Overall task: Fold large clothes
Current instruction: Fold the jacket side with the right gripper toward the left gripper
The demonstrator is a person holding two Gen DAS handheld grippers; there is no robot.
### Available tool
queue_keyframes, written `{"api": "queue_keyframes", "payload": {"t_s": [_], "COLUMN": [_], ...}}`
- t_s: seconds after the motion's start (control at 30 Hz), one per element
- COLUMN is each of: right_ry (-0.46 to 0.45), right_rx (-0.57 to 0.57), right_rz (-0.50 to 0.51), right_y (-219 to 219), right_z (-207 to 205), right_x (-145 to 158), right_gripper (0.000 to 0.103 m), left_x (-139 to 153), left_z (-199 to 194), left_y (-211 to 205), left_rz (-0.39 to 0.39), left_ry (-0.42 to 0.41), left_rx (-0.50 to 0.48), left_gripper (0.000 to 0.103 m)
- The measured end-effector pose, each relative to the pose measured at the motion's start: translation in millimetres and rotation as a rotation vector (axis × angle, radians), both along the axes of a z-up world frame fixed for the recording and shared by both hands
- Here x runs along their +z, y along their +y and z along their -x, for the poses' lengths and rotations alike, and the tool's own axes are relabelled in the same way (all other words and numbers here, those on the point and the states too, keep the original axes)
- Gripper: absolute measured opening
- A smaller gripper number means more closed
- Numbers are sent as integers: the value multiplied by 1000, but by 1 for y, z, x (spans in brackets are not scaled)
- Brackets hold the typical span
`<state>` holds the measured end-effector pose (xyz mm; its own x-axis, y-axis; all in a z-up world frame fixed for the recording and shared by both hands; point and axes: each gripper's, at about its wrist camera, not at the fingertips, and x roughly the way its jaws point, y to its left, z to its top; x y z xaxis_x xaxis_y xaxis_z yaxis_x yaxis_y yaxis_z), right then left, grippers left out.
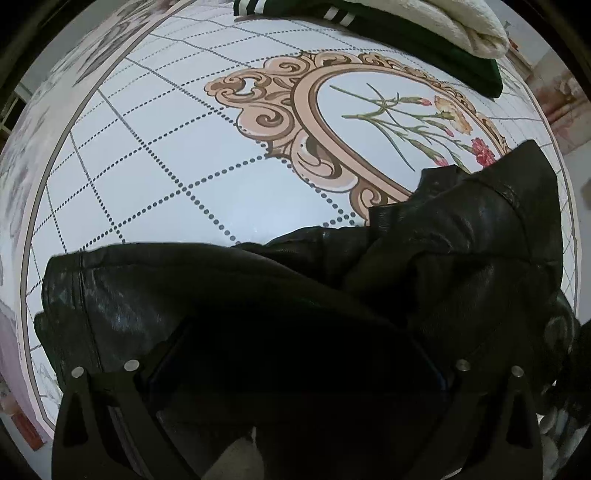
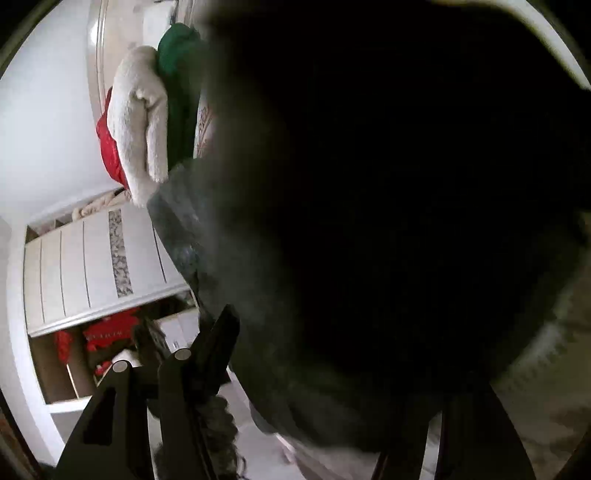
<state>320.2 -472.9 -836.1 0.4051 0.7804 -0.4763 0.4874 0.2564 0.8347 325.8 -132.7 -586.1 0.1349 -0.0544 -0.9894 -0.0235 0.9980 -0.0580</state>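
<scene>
A black leather jacket (image 1: 258, 295) lies bunched on a white table (image 1: 155, 155) printed with an ornate floral frame. In the left wrist view the jacket fills the lower half and drapes over my left gripper (image 1: 295, 369); the fingers (image 1: 107, 391) stand wide apart with leather between them, tips hidden. In the right wrist view the jacket (image 2: 388, 221) hangs close in front and blocks most of the frame. Only the left finger (image 2: 218, 343) of my right gripper (image 2: 332, 369) shows clearly, its tip against the jacket's edge. The grip itself is hidden.
A stack of folded clothes sits at the table's far edge: a dark green garment with white stripes (image 1: 406, 33), a cream fleece (image 1: 443, 18), and red fabric (image 2: 110, 147). A white cabinet (image 2: 92, 266) and shelves with red items stand beyond the table.
</scene>
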Motion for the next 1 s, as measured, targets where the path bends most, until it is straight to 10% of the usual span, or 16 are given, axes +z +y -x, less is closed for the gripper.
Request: {"api": "queue_keyframes", "payload": {"t_s": [0.03,0.1,0.27,0.33,0.43,0.53,0.67,0.77,0.83,1.0], "right_ry": [-6,-12,-138,-136,-32,-74,-75,-95,-107,20], "right_rx": [-14,-24,10,60,20,-20,-45,-85,-79,-28], "right_rz": [3,48,66,129,126,67,107,154,162,174], "right_y": [0,3,12,15,4,4,6,6,6,-6], "right_z": [-3,-7,-11,-19,-26,-36,-42,-34,-29,-21], "right_x": [1,8,50,54,21,14,27,58,71,35], "right_gripper": [64,29,21,26,70,71,19,16,18,61], "left_x": [-8,-9,-12,-13,-16,-18,-23,-15,-5,-17], "left_z": [-11,-14,-18,-18,-19,-21,-30,-33,-28,-9], "left_y": [-1,2,12,13,15,17,24,28,32,31], "left_rz": [0,7,28,39,54,62,82,111,112,107], "left_ry": [-3,-6,13,13,16,17,14,47,39,76], "left_rx": [4,15,16,15,10,16,51,69,85,69], "left_gripper": [103,103,103,103,103,103,103,103,103,103]}}
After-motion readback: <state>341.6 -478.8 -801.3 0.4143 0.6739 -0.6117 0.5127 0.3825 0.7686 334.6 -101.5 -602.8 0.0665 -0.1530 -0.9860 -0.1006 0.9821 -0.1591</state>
